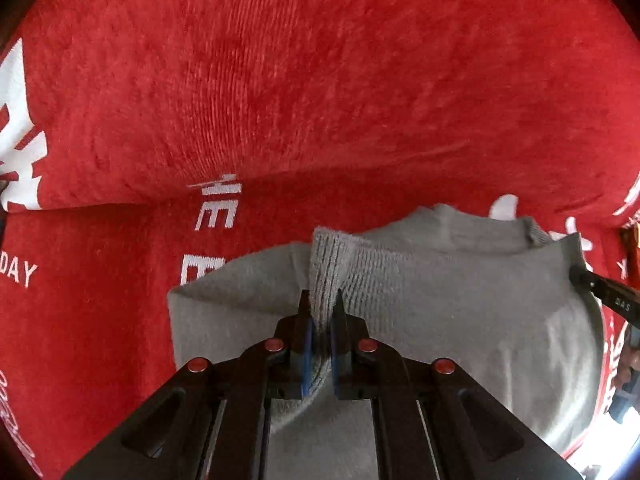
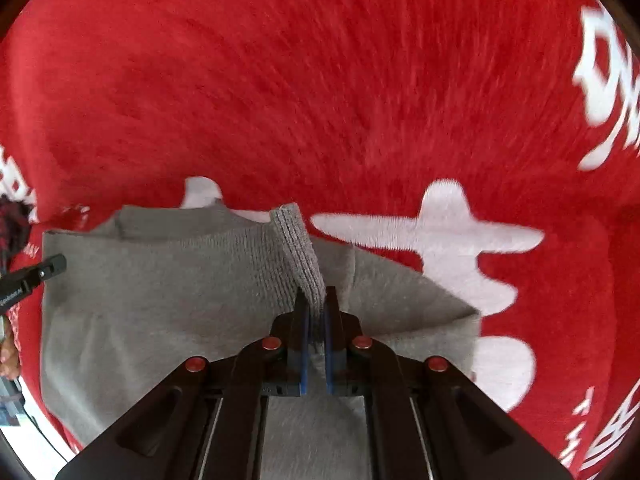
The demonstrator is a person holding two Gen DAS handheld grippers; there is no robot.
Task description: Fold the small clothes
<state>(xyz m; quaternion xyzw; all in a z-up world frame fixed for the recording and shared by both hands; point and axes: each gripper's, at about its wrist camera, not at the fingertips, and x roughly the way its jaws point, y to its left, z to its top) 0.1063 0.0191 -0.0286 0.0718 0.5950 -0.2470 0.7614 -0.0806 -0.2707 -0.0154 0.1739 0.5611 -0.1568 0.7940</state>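
Observation:
A small grey knit sweater lies on a red plush blanket; it also shows in the right wrist view. My left gripper is shut on the ribbed cuff of the left sleeve, held over the sweater's body. My right gripper is shut on the ribbed cuff of the right sleeve, also over the body. Each gripper's tip shows at the edge of the other view: the right gripper, the left gripper.
The red blanket with white lettering covers the whole surface and rises behind the sweater. A light floor patch shows at the lower left of the right wrist view.

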